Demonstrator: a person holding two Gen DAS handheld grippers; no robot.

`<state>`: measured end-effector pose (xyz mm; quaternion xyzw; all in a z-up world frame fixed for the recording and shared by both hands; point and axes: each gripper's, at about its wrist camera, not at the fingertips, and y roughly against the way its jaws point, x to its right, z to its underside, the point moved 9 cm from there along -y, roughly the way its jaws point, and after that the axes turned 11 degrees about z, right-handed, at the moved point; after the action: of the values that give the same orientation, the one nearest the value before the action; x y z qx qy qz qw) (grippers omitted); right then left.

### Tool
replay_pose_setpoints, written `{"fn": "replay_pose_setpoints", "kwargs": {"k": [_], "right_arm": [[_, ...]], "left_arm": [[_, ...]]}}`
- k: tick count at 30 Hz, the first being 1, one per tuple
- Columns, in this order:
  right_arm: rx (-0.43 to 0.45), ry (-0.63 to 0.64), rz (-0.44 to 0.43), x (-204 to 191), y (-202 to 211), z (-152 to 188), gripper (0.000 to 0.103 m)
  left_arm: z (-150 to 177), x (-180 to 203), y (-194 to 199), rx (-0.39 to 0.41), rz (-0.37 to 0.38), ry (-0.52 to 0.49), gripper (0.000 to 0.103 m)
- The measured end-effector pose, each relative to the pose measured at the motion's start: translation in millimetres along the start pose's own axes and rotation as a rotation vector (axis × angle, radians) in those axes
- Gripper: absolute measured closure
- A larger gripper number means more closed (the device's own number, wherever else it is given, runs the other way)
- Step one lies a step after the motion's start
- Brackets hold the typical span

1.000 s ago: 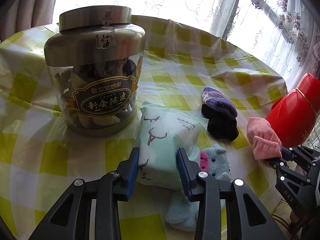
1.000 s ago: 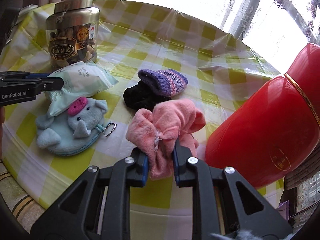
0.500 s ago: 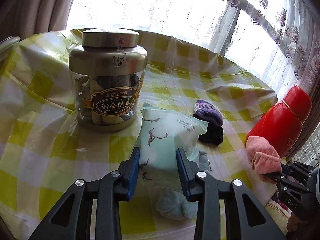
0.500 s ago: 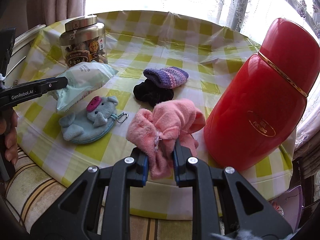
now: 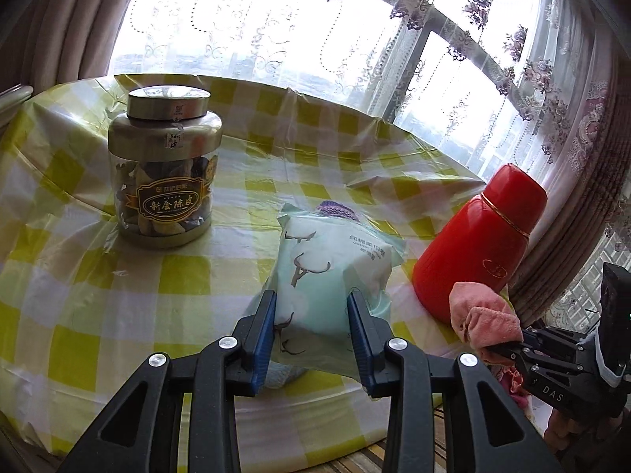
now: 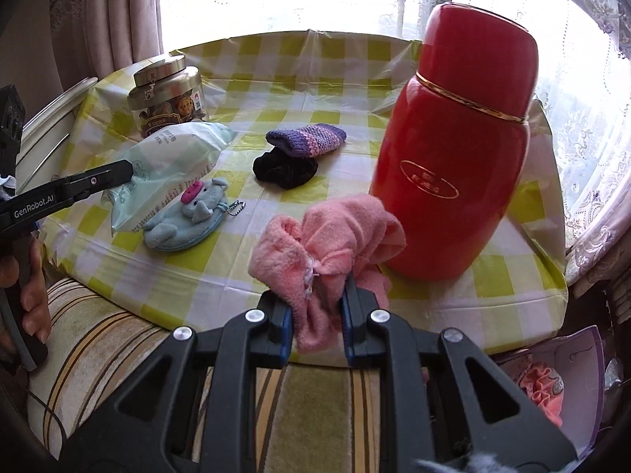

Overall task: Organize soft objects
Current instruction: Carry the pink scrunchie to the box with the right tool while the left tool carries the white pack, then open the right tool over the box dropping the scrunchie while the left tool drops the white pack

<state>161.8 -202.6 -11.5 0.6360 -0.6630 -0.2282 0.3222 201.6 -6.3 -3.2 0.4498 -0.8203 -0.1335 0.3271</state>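
Currently, progress: early, by judgement; two soft items lifted, three remain on the bench.
Left tool: clamped on tissue pack, held above bench edge.
Right tool: pinched narrow on pink towel, beside red flask.
Remaining: one elephant pouch, one purple knit, one black cloth.
Hard items: one jar, one flask.

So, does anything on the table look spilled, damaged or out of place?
Nothing stands out. The jar and red flask stand upright, nothing is spilled, and the elephant pouch and purple knit piece lie loose on the tablecloth.
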Motion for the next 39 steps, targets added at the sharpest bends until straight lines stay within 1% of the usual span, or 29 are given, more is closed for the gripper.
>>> {"fn": "replay_pose_setpoints", "kwargs": {"k": [5,10,19,28,31,32,36,39], "right_arm": [[-0.012,-0.044,0.024,30,13,15,0.080],[-0.015,-0.094,0.066,65,27,31,0.080],[-0.056,-0.202,0.160,143,37,66,0.080],[-0.110,-0.299,0.262,219,50,110,0.080],[-0.133,-0.333,0.295,243,54,126,0.078],[-0.141,-0.344,0.303,251,55,131,0.074],[-0.160,-0.392,0.343,281,61,149,0.073],[-0.172,-0.423,0.365,300,66,158,0.068]], "left_arm": [[12,38,-3,-0.025,0.064,-0.032,0.067],[20,76,-6,-0.047,0.123,-0.070,0.067],[37,139,-19,-0.102,0.211,-0.133,0.067],[56,196,-36,-0.165,0.287,-0.196,0.067],[65,218,-42,-0.191,0.317,-0.224,0.067],[69,227,-44,-0.201,0.327,-0.235,0.066],[86,262,-51,-0.243,0.374,-0.283,0.066],[99,287,-57,-0.276,0.409,-0.314,0.066]]}}
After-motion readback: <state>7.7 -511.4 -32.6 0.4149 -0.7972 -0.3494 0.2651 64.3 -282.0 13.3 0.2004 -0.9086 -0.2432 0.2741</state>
